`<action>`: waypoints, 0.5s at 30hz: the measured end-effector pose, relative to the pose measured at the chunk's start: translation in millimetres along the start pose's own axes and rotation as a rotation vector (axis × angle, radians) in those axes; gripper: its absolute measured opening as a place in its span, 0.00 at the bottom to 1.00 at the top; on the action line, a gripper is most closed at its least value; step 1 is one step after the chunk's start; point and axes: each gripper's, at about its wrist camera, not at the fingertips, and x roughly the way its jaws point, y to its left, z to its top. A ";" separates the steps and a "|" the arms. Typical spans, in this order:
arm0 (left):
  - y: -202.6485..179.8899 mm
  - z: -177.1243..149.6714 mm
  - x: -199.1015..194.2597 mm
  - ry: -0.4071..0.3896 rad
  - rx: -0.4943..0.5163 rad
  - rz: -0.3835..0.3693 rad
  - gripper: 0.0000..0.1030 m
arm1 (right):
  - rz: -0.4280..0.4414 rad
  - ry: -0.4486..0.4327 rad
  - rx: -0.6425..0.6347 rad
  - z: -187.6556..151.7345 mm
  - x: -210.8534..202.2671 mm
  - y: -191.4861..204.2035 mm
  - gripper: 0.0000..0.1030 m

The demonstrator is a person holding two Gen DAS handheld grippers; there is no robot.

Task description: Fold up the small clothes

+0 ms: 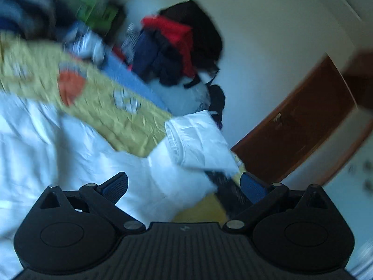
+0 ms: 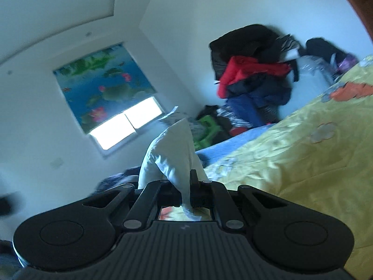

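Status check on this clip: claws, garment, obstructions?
Left claw open, over the white garment on the yellow bedspread. Right claw shut on white cloth, lifted. Frames blurred; nothing seen blocking.

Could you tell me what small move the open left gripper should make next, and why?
Probably move the left gripper forward and close it on the white cloth garment: its fingers stand wide apart around nothing, while the right gripper already pinches white fabric.
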 end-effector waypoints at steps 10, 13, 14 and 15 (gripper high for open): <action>19.8 16.7 57.7 -0.005 -0.257 -0.056 0.99 | 0.126 0.045 0.026 0.2 -10.4 21.9 0.09; 22.7 18.2 61.1 0.004 -0.259 -0.057 0.91 | 0.141 0.081 -0.012 -4.3 -7.5 28.9 0.09; 23.1 19.3 58.0 0.008 -0.260 -0.057 0.84 | 0.138 0.091 -0.036 -5.9 -6.7 33.2 0.09; 25.2 19.7 57.0 0.003 -0.265 -0.058 0.79 | 0.136 0.096 -0.051 -7.1 -6.2 35.8 0.10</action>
